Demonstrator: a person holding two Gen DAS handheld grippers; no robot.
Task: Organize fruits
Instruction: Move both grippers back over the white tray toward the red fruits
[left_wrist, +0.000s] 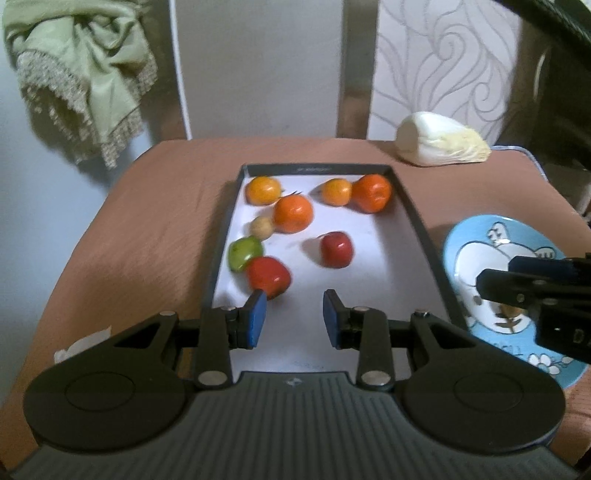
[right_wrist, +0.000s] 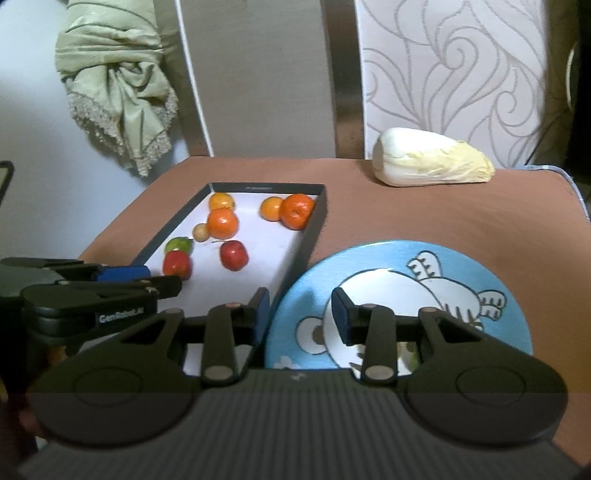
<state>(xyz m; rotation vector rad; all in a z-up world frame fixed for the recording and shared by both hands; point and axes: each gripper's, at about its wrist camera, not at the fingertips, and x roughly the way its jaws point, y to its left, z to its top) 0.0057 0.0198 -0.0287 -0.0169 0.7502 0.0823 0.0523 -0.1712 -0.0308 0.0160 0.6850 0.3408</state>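
Holding eight glossy round fruits on its white floor, the dark-walled tray (left_wrist: 413, 221) sits mid-tabletop (left_wrist: 147, 229): four oranges (left_wrist: 293, 213) far, two red apples (left_wrist: 336, 249), a green one (left_wrist: 243, 253) and a small tan one by the left wall. Just right lies an empty blue cartoon plate (right_wrist: 369, 266). Left gripper (left_wrist: 294, 319) and right gripper (right_wrist: 300, 317) hover, jaws apart, gripping nothing. The tray's near right floor is bare.

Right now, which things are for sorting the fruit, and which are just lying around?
For the job: the fruits in the black tray; the blue plate beside it; left gripper and right gripper, both open and empty.

Just lying about: the cabbage; the green cloth hanging behind; crumpled paper.
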